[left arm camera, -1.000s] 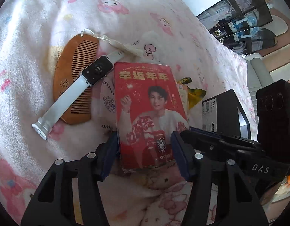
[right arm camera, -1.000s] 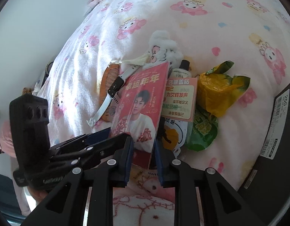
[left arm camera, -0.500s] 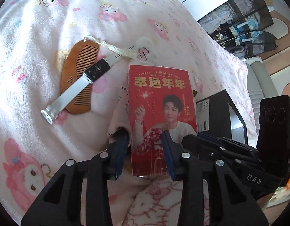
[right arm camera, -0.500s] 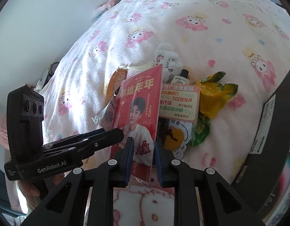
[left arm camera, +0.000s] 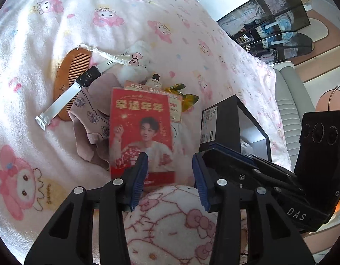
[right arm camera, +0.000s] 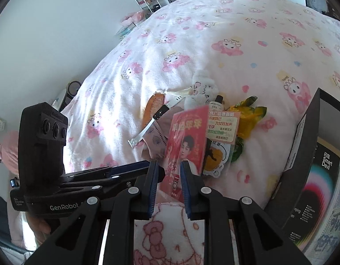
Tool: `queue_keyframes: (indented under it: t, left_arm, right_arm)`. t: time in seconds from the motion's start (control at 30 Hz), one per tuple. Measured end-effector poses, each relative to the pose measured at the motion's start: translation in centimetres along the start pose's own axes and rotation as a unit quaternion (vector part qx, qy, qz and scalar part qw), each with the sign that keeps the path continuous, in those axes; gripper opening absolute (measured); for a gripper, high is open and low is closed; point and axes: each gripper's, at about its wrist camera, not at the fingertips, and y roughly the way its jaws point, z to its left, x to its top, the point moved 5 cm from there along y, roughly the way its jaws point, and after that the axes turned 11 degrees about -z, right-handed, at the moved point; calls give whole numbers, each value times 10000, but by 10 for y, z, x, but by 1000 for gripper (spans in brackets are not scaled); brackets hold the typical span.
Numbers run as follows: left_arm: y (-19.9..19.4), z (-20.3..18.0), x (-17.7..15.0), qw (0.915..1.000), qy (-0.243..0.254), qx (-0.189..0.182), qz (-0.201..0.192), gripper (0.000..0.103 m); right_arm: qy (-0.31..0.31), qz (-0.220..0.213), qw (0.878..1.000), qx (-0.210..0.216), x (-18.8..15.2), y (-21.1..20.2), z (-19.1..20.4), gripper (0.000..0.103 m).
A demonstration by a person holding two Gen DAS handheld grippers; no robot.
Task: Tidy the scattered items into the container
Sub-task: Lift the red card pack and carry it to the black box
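Note:
A red photo card [left arm camera: 141, 130] in a clear sleeve hangs lifted above the pile on the pink blanket. My right gripper [right arm camera: 169, 176] is shut on the card's [right arm camera: 187, 141] lower edge. My left gripper [left arm camera: 170, 172] sits at the card's bottom with its jaws opening. One left pad overlaps the card and the other stands apart from it. The black box [left arm camera: 220, 123] stands open to the right, also seen in the right wrist view [right arm camera: 302, 145]. On the bed lie a wooden comb [left arm camera: 70, 70], a white watch [left arm camera: 88, 78], a plush toy [left arm camera: 136, 59], a small bottle [left arm camera: 155, 80] and a yellow-green packet [right arm camera: 247, 119].
A mauve patterned cloth [left arm camera: 88, 130] and a sticker sheet [right arm camera: 223, 125] lie under the card. Pink printed fleece [left arm camera: 170, 216] fills the foreground below the fingers. A grey chair [left arm camera: 289, 101] and dark shelves [left arm camera: 269, 17] stand beyond the bed's right edge.
Both grippers rose and the red card came up off the pile. The left jaws narrowed onto the card, then widened again. The right gripper stayed shut on it.

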Motion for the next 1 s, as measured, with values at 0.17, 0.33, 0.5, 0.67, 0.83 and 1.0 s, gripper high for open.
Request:
queue_keyframes:
  t: [0.17,0.33,0.5,0.67,0.83,1.0]
  left_arm:
    - [12,19,3,9990,19,448,-89,41]
    - [26,51,8,9977,-303,585,-129,42]
    - [43,69,1,9962,-557,661,52,46]
    - [57,68,-5,9961,-692,490,227,48]
    - [46,48,-1,9977,-542,348,191,49]
    - [15,11,7,9997,-238,57,-72,46]
  right_arm:
    - [124,146,9996,-215,-10,2,-11,18]
    - [72,434,9984,-360,-11,19,-21,19]
    - [148,894,9950,-419,-10,55,-31,21]
    - [378,1209,9915,-291,-22,79,-41,22]
    - [491,959,9941,-133,-22,68,-40,22]
    - [682,397,9969,69,-5,26,-35,22]
